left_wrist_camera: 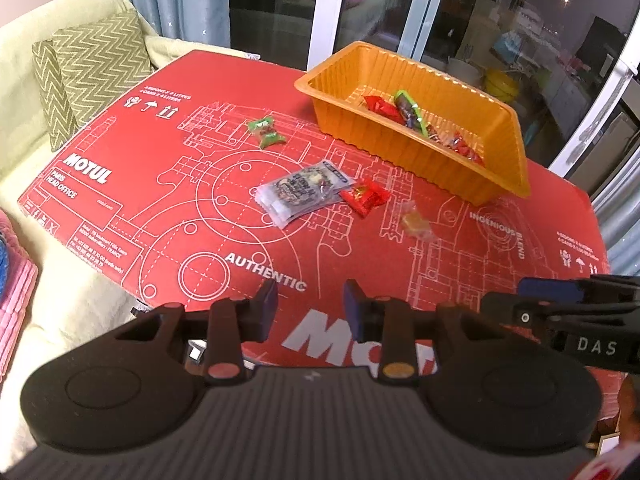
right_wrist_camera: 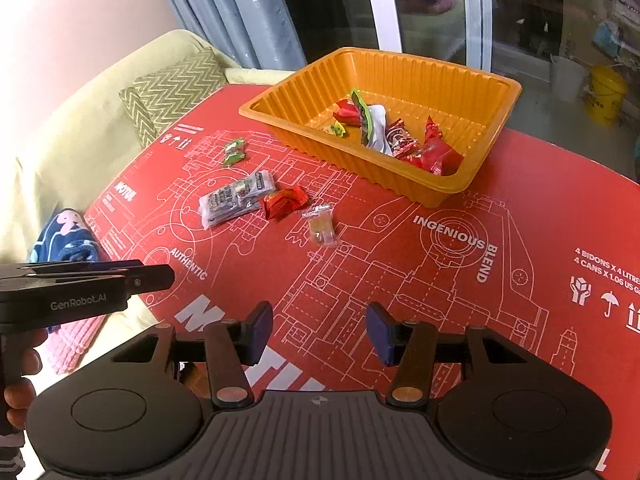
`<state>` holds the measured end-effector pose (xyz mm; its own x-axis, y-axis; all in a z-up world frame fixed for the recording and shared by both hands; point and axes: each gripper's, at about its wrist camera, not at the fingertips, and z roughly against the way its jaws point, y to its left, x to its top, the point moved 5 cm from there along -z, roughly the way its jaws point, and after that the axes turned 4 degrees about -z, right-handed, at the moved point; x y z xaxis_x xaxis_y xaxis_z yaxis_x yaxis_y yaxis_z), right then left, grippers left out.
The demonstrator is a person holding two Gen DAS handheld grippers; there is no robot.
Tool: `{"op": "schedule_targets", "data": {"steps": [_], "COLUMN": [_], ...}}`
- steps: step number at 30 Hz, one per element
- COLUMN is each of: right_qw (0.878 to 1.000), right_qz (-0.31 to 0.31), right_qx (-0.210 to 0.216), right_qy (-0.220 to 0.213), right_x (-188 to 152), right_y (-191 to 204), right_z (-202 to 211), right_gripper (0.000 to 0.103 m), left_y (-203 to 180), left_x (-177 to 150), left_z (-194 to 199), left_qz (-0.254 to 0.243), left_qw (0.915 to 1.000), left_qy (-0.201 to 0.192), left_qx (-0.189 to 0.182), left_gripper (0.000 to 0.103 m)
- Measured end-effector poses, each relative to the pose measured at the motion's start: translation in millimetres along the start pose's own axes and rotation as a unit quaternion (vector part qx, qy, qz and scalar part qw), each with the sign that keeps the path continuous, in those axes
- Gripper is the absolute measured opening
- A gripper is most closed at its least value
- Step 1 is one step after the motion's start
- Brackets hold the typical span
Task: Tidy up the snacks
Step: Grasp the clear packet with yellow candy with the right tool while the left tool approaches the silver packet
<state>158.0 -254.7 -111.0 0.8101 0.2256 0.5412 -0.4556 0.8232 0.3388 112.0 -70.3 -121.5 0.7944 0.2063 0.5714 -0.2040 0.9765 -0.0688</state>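
Right wrist view: nearest the lens, the right gripper (right_wrist_camera: pixel 319 330) hangs over the near edge of the desk (right_wrist_camera: pixel 540 200) with its fingers moderately wide and nothing between them. The left gripper (left_wrist_camera: pixel 310 304) sits beside it, fingers set narrower but parted, also empty.

Toward the middle of the desk lie four loose snacks. The clear candy packet (right_wrist_camera: pixel 321 225) is closest; it is thin, slick film lying flat, so fingers closing on it may skid over it or push it along the red printed sheet rather than lift it. Just beyond, the red wrapper (right_wrist_camera: pixel 285 201) touches the grey sachet (right_wrist_camera: pixel 236 199); a grasp aimed at one could easily drag or pinch the other, and the flat sachet gives little edge to catch. The green candy (right_wrist_camera: pixel 233 151) lies apart, nearer the far left corner, a long reach for the left side.

At the far edge stands the orange tray (right_wrist_camera: pixel 404 178), already holding several wrappers. It looks light and thin-walled, so a careless drop against its rim might tip or slide it, or the two grippers may crowd one another over it.
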Motion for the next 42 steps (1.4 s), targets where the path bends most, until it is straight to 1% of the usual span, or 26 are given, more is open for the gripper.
{"op": "schedule_targets", "data": {"steps": [6, 12, 17, 22, 26, 31, 36, 42], "right_qw": [1.0, 1.0, 1.0, 0.999, 0.999, 0.999, 0.999, 0.998], "right_qz": [-0.011, -0.014, -0.006, 0.012, 0.016, 0.023, 0.029, 0.046], "right_qx": [-0.004, -0.01, -0.011, -0.022, -0.028, -0.037, -0.038, -0.039], "right_qy": [-0.004, -0.01, -0.013, -0.023, -0.024, -0.016, -0.015, -0.028], "right_x": [11, 21, 29, 38, 43, 43, 41, 40], "right_y": [2, 6, 12, 15, 14, 11, 9, 10], "right_z": [-13, -30, -45, -62, -76, -91, -99, -100], "right_gripper": [0.052, 0.052, 0.052, 0.052, 0.052, 0.052, 0.052, 0.052], "left_y": [11, 29, 43, 51, 55, 55, 54, 53], "left_x": [11, 20, 23, 26, 28, 30, 31, 30], "left_z": [-10, -19, -27, -33, -36, -37, -36, -35], "left_qz": [-0.008, -0.01, -0.007, -0.006, -0.006, -0.006, -0.006, -0.008], "left_qw": [1.0, 0.9999, 0.9998, 0.9996, 0.9995, 0.9994, 0.9994, 0.9992], "left_qy": [0.003, 0.006, 0.016, 0.021, 0.023, 0.022, 0.018, 0.015], "left_qx": [-0.003, 0.001, 0.009, 0.016, 0.021, 0.025, 0.029, 0.035], "left_gripper": [0.032, 0.032, 0.032, 0.032, 0.033, 0.033, 0.033, 0.033]}}
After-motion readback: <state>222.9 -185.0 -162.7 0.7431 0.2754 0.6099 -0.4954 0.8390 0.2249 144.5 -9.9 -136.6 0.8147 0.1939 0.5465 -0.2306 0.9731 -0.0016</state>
